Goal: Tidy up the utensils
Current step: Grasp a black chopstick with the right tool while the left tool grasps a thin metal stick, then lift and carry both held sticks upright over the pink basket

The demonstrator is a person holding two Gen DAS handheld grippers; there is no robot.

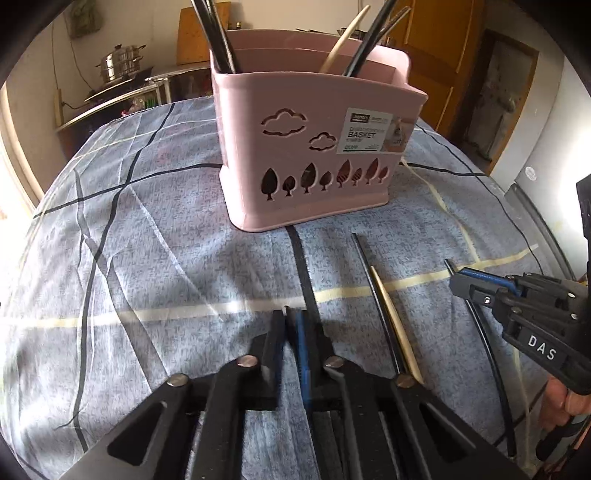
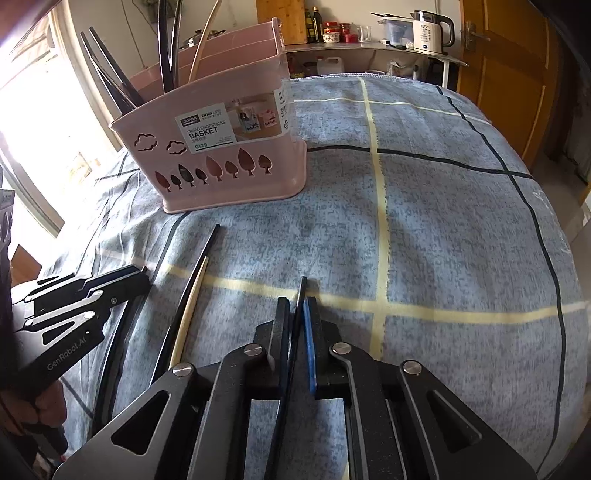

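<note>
A pink chopstick basket (image 1: 310,155) stands on the blue checked cloth (image 1: 147,258) and holds several black and pale chopsticks; it also shows in the right wrist view (image 2: 221,155). My right gripper (image 2: 300,317) is shut on a black chopstick (image 2: 300,295) low over the cloth; it shows from the side in the left wrist view (image 1: 458,280). My left gripper (image 1: 293,325) is shut, with a thin metal-tipped utensil (image 1: 285,308) between its jaws; it shows in the right wrist view (image 2: 142,275). A black chopstick (image 1: 369,280) and a pale one (image 1: 391,321) lie between the grippers.
Behind the table a shelf carries a steel pot (image 1: 120,62). A counter with a white kettle (image 2: 430,27), bottles and jars stands at the back. A wooden door (image 2: 502,70) is at the right. The cloth drops off at the table's edges.
</note>
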